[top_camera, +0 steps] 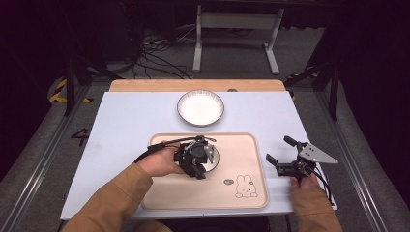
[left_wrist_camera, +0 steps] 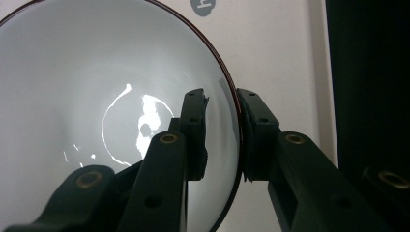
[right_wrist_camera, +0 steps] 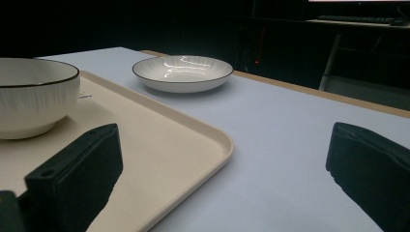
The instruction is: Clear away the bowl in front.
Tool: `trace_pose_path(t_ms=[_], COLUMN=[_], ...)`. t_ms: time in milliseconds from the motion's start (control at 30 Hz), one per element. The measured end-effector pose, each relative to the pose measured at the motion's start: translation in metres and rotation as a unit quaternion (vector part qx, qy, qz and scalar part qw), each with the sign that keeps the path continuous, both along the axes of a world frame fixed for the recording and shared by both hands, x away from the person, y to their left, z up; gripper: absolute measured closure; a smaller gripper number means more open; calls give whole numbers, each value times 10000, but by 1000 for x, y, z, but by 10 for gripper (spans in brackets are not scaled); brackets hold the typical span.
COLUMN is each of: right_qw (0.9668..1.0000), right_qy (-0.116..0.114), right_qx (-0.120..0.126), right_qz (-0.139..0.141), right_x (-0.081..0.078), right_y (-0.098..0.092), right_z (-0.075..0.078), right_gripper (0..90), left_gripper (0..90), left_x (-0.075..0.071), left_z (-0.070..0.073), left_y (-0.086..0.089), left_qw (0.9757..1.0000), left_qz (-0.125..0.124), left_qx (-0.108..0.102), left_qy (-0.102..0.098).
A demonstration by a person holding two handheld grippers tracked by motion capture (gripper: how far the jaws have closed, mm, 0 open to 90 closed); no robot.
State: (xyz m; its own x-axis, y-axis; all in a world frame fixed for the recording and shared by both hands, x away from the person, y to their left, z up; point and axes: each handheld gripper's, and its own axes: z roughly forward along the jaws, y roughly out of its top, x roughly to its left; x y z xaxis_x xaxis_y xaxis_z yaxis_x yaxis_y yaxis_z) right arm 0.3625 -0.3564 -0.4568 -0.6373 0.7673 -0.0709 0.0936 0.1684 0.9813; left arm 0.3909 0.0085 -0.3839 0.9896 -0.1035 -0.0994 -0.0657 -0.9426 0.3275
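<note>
- The white bowl point(left_wrist_camera: 96, 116), dark-rimmed and ribbed on the outside, stands on the beige tray point(top_camera: 251, 145), in the tray's left half as the high view shows it.
- The left gripper point(left_wrist_camera: 222, 130) comes down over the bowl's rim: one jaw is inside the bowl, the other outside, with the rim in the narrow gap between them. The inner pad stands a little off the wall, and the outer pad lies right along the rim, so the rim is straddled but not clearly pinched.
- In the high view the left gripper covers most of the bowl, and the person's left hand point(top_camera: 157, 162) holds it from the left.
- The right gripper point(top_camera: 283, 153) rests on the light-blue table top point(top_camera: 125, 116) just to the right of the tray, its jaws spread wide with nothing between them.
- A white plate point(top_camera: 200, 108) with a dark rim sits on the table top beyond the tray, apart from it.
- A rabbit drawing point(top_camera: 245, 186) is printed near the tray's front right corner.
</note>
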Motion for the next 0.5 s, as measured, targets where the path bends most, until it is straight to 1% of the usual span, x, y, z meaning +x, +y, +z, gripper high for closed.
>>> trace_pose_path(t_ms=[133, 200, 233, 267, 333, 400, 500], right_qw=[10000, 10000, 10000, 10000, 10000, 10000, 10000], right_qy=[1, -1, -1, 5, -2, -1, 1], right_qx=[2, -1, -2, 3, -2, 2, 1], right_qz=[0, 0, 1, -8, -2, -4, -5], right_x=[0, 0, 0, 0, 0, 0, 0], right_y=[0, 0, 0, 0, 0, 0, 0], right_z=[0, 0, 0, 0, 0, 0, 0], right_gripper=[3, 3, 3, 3, 3, 3, 3], left_gripper=[708, 692, 690, 683, 666, 648, 587], left_x=[-1, -2, -3, -2, -1, -1, -1], left_z=[-1, -2, -2, -3, -2, -2, -2], left_y=[0, 0, -1, 0, 0, 1, 2], left_qw=[10000, 10000, 10000, 10000, 10000, 9999, 9999], left_qz=[21, -9, -21, 13, 55, 69, 81], left_qx=[11, 0, 67, -6, -16, -73, -93], left_qy=[8, 46, -24, 17, 28, 52, 87])
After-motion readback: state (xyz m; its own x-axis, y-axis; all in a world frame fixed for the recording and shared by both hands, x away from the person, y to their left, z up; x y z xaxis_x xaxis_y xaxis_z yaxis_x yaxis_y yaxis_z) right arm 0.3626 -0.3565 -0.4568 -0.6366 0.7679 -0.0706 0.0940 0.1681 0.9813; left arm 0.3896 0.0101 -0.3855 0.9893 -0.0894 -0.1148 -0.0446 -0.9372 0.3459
